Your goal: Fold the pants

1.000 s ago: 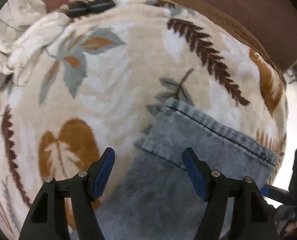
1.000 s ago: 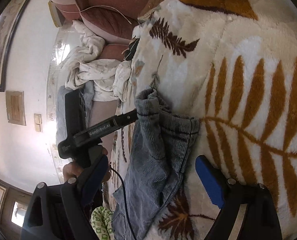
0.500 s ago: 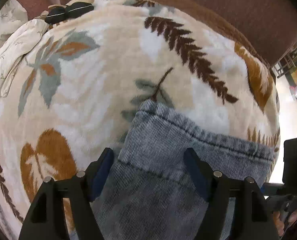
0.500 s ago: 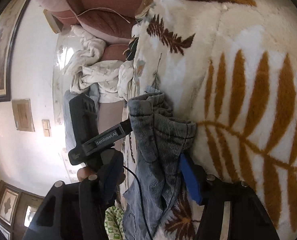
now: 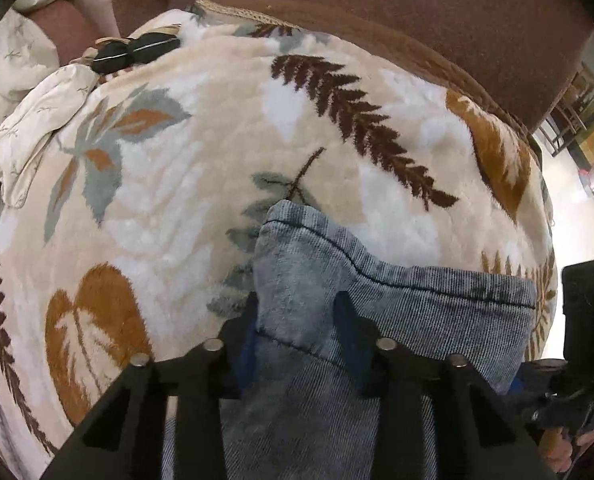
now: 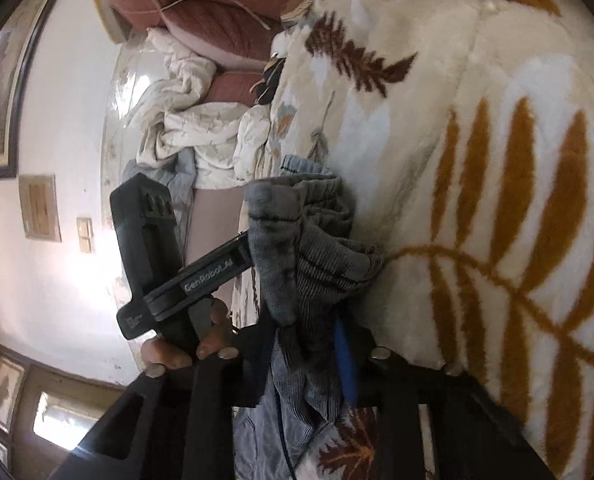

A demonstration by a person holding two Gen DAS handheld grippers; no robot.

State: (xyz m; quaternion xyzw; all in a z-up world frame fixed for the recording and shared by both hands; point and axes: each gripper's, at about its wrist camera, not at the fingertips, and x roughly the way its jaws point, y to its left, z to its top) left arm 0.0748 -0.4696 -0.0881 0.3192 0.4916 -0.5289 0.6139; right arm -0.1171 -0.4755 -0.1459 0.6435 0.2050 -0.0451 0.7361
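Both grippers now pinch the jeans' hem

A second ago spread, the left gripper and right gripper now clamp the pants at the hem corners, bunched on the leaf-print blanket; lifting to fold looks next.

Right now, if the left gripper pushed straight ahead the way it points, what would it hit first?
The left gripper is shut on the faded blue denim pants, so more denim comes first, then probably the cream leaf-patterned fleece blanket just past the hem; depth is unclear.
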